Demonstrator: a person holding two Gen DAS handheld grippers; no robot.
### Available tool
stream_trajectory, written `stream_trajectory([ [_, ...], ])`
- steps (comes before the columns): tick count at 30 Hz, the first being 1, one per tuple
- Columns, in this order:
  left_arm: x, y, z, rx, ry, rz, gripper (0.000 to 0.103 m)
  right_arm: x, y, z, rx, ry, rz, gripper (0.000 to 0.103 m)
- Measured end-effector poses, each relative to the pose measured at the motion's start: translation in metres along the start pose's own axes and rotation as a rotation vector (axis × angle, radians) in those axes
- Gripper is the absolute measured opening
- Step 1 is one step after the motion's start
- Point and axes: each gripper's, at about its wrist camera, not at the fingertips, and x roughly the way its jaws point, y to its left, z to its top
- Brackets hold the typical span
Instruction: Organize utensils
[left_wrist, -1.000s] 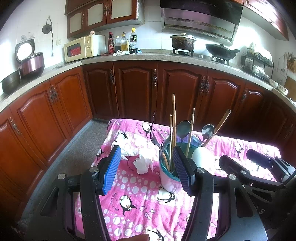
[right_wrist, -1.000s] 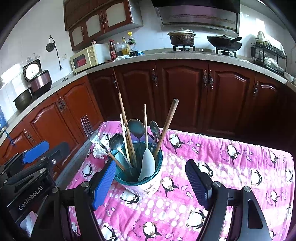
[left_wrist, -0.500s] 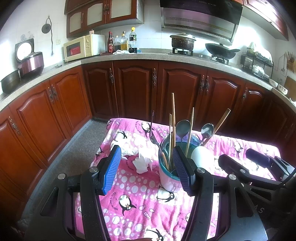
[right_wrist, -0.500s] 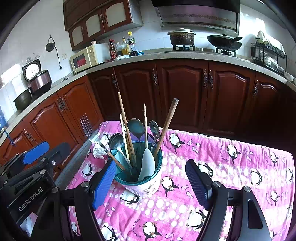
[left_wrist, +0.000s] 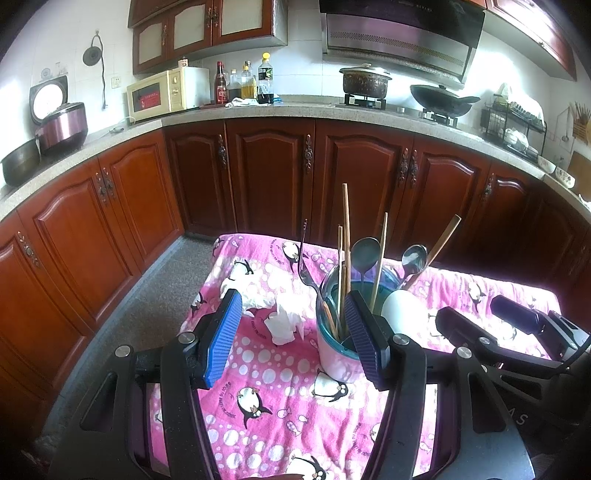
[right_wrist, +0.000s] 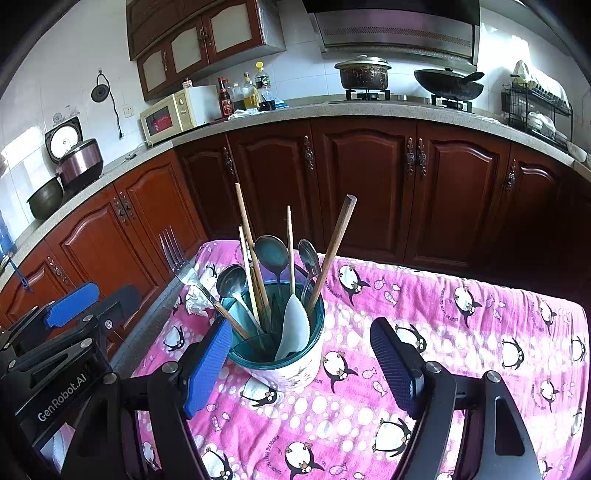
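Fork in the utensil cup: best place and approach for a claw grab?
Take the fork on its flat neck just below the tines, coming from above left. It leans out over the cup rim, clear of the bunched spoons and chopsticks, so that stretch looks free. Its wooden handle is buried inside.

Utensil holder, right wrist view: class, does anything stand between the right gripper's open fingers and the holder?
Nothing visible does. The right gripper is open, and the utensil holder sits just ahead on the pink cloth, towards its left finger.
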Motion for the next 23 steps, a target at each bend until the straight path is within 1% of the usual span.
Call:
stream_trajectory([
  [16,0.004,-0.004,-0.001,0.009,0.015,-0.008,0.058,0.002,-0.006,0.000,0.007,0.003,-0.003,0.075],
  [20,0.007,-0.005,0.000,0.010,0.019,-0.020,0.058,0.003,-0.019,-0.002,0.034,0.000,-0.002,0.075],
  [23,0.010,-0.005,-0.002,0.012,0.015,-0.034,0.058,0.003,-0.040,-0.007,0.062,-0.014,-0.027,0.075],
])
